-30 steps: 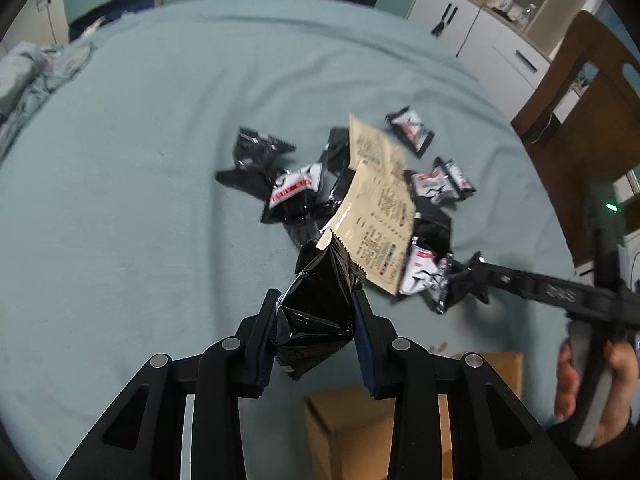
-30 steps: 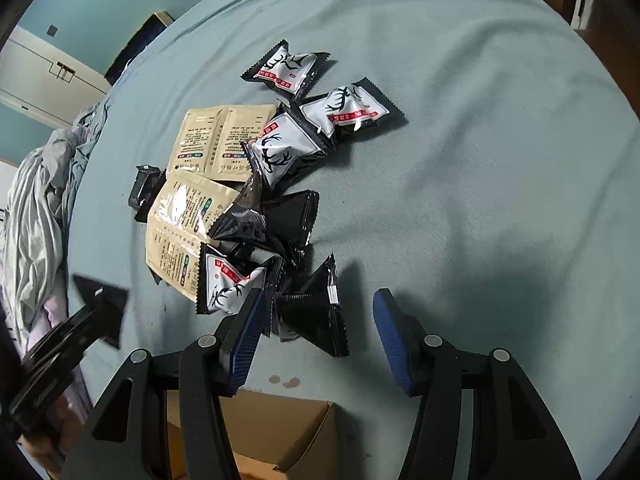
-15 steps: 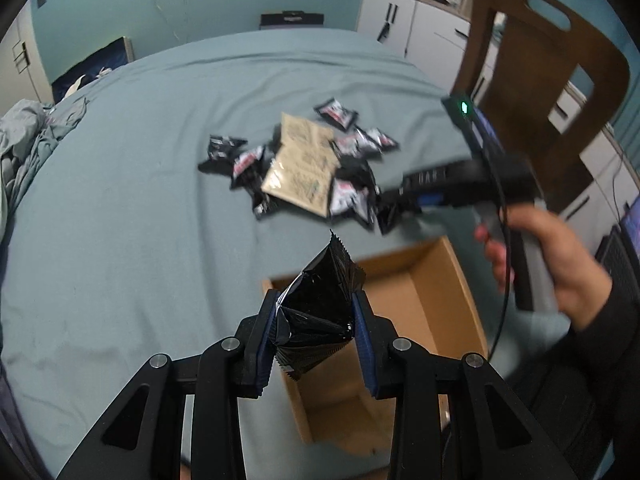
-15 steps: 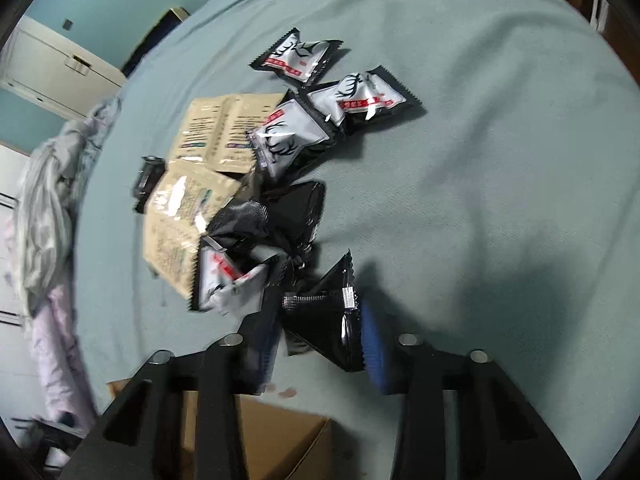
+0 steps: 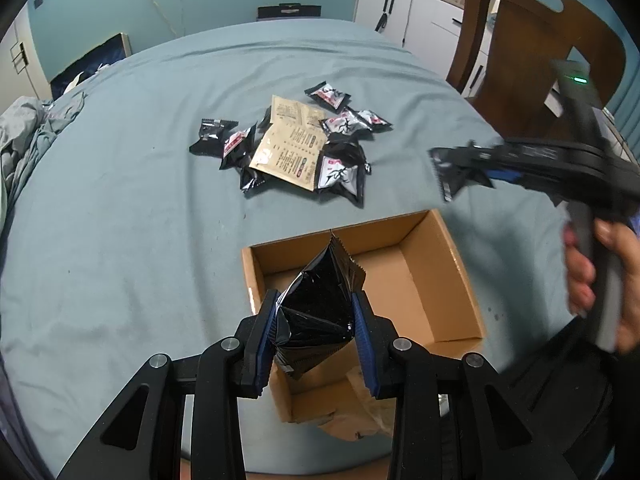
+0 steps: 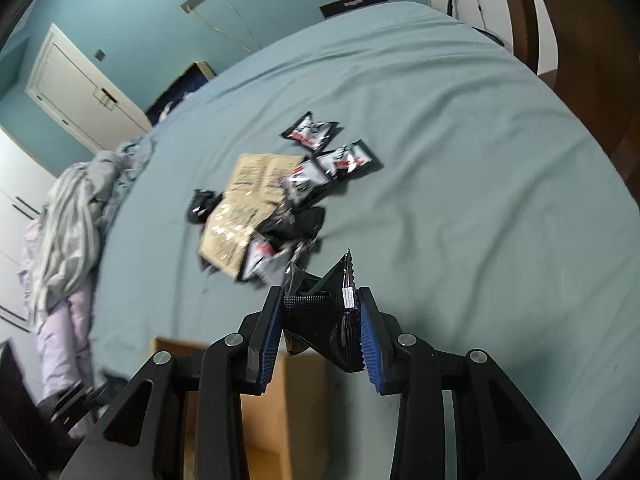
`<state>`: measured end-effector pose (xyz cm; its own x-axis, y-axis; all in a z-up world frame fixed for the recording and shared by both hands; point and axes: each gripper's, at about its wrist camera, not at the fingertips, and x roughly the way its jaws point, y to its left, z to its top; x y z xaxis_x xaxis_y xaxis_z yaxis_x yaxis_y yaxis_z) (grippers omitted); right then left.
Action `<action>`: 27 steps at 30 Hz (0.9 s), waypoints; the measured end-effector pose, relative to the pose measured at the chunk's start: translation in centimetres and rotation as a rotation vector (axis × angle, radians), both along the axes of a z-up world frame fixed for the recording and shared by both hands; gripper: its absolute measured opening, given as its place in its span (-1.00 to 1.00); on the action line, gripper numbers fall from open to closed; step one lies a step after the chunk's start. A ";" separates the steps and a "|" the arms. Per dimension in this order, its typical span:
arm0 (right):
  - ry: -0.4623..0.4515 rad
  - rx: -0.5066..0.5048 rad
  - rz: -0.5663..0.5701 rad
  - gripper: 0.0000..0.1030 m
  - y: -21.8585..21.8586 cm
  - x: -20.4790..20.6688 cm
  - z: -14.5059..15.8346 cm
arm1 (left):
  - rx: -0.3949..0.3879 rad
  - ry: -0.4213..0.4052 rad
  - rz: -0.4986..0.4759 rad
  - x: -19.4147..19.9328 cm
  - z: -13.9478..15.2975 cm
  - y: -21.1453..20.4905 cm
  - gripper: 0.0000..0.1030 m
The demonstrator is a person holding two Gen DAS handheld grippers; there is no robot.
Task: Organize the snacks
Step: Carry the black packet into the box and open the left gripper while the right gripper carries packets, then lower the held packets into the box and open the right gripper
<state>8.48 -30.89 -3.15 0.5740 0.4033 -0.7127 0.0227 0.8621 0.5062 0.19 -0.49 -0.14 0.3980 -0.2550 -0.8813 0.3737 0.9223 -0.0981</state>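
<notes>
Held over the open brown cardboard box at 6 o'clock: crinkly black foil snack packet, clamped by left gripper. Judged light, soft, slippery; best pinched mid-body. Lifted off the teal bedsheet since half a second ago: second black packet, clenched in right gripper, carried toward the box.

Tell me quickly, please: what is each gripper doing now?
Left gripper: closed on a black snack packet, over the cardboard box.
Right gripper: closed on another black packet.
</notes>
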 end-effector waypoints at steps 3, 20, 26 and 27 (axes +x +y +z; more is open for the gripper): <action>-0.045 0.012 0.032 -0.33 0.7 -2.9 1.4 | -0.005 0.013 -0.003 0.0 -0.4 -0.1 -0.34; -0.054 -0.033 0.232 -0.33 4.9 -7.4 1.6 | 0.017 -0.060 0.109 0.9 0.2 1.3 0.49; -0.089 -0.017 0.274 -0.32 6.1 -8.0 2.6 | 0.017 -0.059 0.178 1.7 0.4 2.5 0.49; -0.092 -0.014 0.282 -0.29 6.3 -8.1 2.4 | 0.019 -0.059 0.186 1.7 0.4 2.6 0.49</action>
<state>0.42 -24.64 -0.76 0.5031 0.5467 -0.6694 -0.2640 0.8347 0.4833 1.94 2.14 0.28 0.4880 -0.1555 -0.8589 0.2008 0.9776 -0.0629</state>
